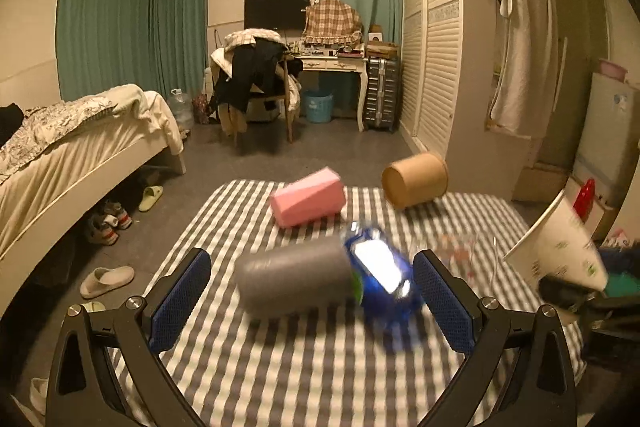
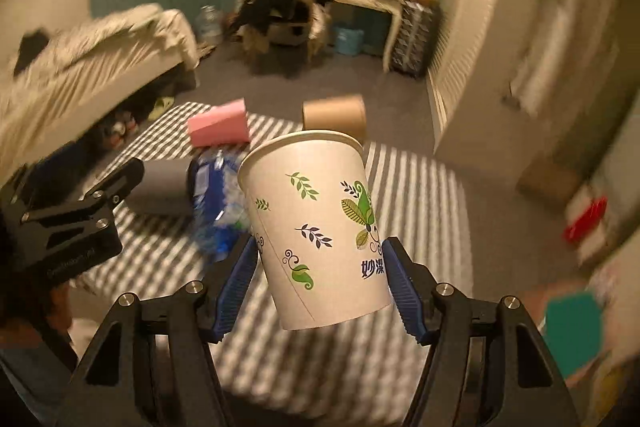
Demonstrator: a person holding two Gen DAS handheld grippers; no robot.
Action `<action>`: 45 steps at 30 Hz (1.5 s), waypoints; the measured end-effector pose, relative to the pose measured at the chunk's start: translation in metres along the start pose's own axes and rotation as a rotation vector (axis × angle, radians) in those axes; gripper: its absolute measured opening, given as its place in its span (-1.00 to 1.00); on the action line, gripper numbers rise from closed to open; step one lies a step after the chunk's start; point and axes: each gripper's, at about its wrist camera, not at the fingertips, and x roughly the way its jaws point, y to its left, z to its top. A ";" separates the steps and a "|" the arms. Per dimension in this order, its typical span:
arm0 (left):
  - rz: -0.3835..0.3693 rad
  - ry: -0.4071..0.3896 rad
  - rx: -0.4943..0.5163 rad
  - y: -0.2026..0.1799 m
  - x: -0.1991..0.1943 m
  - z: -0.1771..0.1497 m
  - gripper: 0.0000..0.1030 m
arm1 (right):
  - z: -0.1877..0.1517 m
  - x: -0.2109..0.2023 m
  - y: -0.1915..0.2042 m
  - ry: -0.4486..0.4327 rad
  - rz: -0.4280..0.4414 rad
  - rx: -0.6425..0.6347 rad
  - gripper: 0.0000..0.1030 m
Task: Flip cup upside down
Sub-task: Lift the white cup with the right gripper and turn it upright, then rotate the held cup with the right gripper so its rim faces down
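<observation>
A white paper cup with green leaf prints is held in my right gripper, which is shut on its lower body. The cup is lifted above the checked cloth, rim pointing away and slightly up. In the left wrist view the cup shows at the right edge, tilted, with the right gripper behind it. My left gripper is open and empty, low over the cloth, its pads on either side of a grey cylinder and a blue bottle.
A pink block and a brown paper tub on its side lie at the cloth's far edge. A bed stands left, a louvred wardrobe right, a chair and desk behind. Slippers lie on the floor at left.
</observation>
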 end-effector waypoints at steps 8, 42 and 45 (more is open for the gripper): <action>0.067 0.063 -0.046 0.022 0.006 -0.056 1.00 | -0.049 0.031 0.020 0.066 -0.044 0.128 0.24; -0.036 0.018 -0.062 -0.048 -0.032 -0.077 1.00 | -0.070 -0.016 -0.048 -0.272 0.009 0.135 0.74; -0.062 0.039 -0.076 -0.064 -0.032 -0.086 1.00 | -0.082 -0.025 -0.066 -0.310 -0.043 0.137 0.75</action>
